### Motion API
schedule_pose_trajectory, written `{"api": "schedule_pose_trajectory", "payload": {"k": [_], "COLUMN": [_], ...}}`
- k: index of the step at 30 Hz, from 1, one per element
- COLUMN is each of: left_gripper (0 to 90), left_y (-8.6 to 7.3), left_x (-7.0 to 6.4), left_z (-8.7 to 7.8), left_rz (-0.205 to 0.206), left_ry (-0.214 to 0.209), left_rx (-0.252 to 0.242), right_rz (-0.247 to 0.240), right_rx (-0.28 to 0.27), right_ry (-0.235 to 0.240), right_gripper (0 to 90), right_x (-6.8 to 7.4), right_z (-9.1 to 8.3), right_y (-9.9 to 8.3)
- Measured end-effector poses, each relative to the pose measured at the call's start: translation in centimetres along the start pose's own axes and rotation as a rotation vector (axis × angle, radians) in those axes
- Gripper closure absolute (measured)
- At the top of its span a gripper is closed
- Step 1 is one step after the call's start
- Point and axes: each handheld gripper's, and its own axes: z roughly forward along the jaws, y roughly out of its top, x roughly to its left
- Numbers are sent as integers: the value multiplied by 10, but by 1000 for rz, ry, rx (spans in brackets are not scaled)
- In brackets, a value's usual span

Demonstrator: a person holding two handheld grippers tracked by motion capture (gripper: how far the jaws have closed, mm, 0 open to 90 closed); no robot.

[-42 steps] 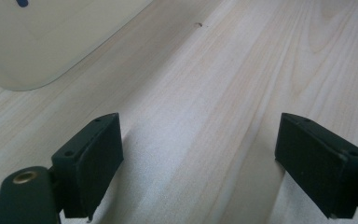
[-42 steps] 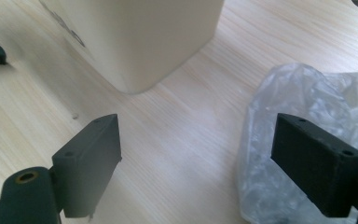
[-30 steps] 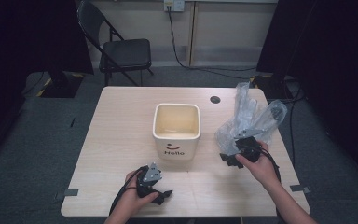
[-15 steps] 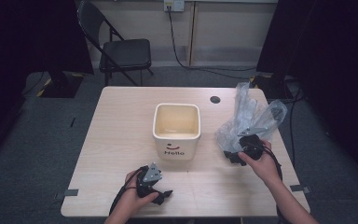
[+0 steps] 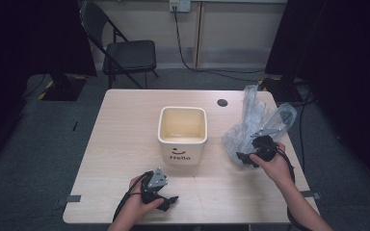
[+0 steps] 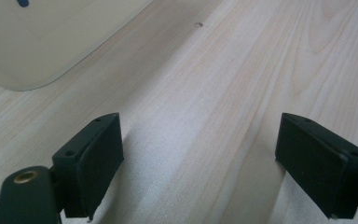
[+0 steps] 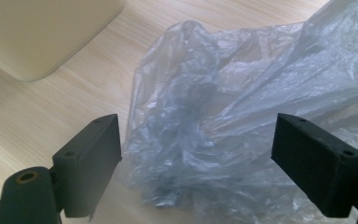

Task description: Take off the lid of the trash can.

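On the desk (image 5: 125, 125), a bin (image 5: 182, 134) is set at the centre. A crumpled bag (image 5: 257, 122) is heaped near the right edge, apparently untouched between the right tool's (image 7: 196, 163) spread jaws. The left tool (image 6: 200, 163) is held spread near the front edge.

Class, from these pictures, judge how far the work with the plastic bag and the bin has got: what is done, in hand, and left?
Nothing looks finished: the bin stands unlined. In hand: the right hand-held gripper, jaws open, sits around the crumpled plastic bag on the table, not yet gripping. The left hand-held gripper rests open near the bin. Probably left: grasping the bag and fitting it into the bin.
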Motion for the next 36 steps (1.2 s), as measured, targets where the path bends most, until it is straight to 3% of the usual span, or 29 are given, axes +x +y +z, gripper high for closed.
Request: {"api": "schedule_pose_trajectory", "payload": {"k": [10,22,28,36], "left_gripper": [143,143,143,143], "left_y": [0,0,0,0], "left_x": [0,0,0,0], "left_z": [0,0,0,0], "left_rz": [1,1,1,0], "left_ry": [0,0,0,0], "left_rx": [1,1,1,0], "right_rz": [65,35,14,21], "right_rx": [29,24,9,-1], "right_ry": [18,36,38,54], "right_gripper": [173,170,170,167], "right_x": [-5,7,10,16], "right_z": [16,16,5,-3], "right_y": [-6,1,12,27]}}
